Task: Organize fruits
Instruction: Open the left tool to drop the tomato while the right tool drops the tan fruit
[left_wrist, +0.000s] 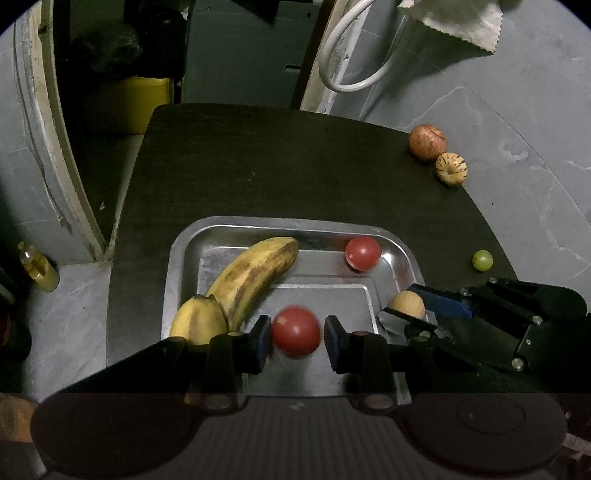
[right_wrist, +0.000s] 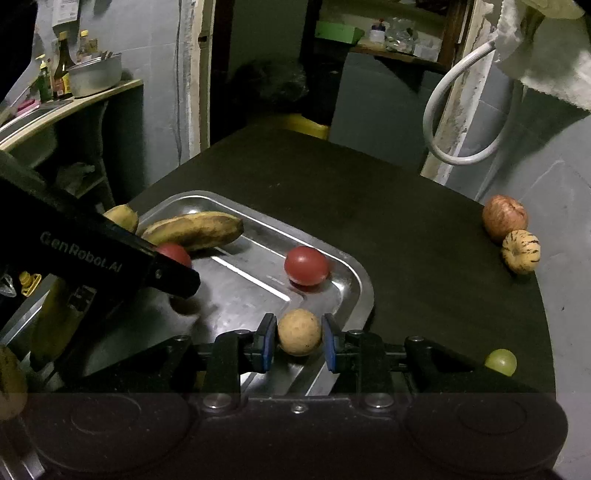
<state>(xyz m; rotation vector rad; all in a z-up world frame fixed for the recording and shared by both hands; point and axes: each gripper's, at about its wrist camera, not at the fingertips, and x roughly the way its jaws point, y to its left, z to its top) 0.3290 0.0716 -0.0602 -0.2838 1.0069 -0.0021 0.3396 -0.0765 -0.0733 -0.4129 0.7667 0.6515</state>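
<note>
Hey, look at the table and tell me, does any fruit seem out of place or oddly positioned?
Yes. Three fruits lie outside the metal tray: an apple touching a striped fruit at the table's far right edge, and a green grape alone near that edge, where it might roll off.

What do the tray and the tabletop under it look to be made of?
Tray: apparently bare metal, probably steel or aluminium; silvery, shiny, it reflects the red tomato and shows fine scuffs. Tabletop: matte, very dark, faintly grained, possibly wood or laminate; the dim light leaves it open.
</note>
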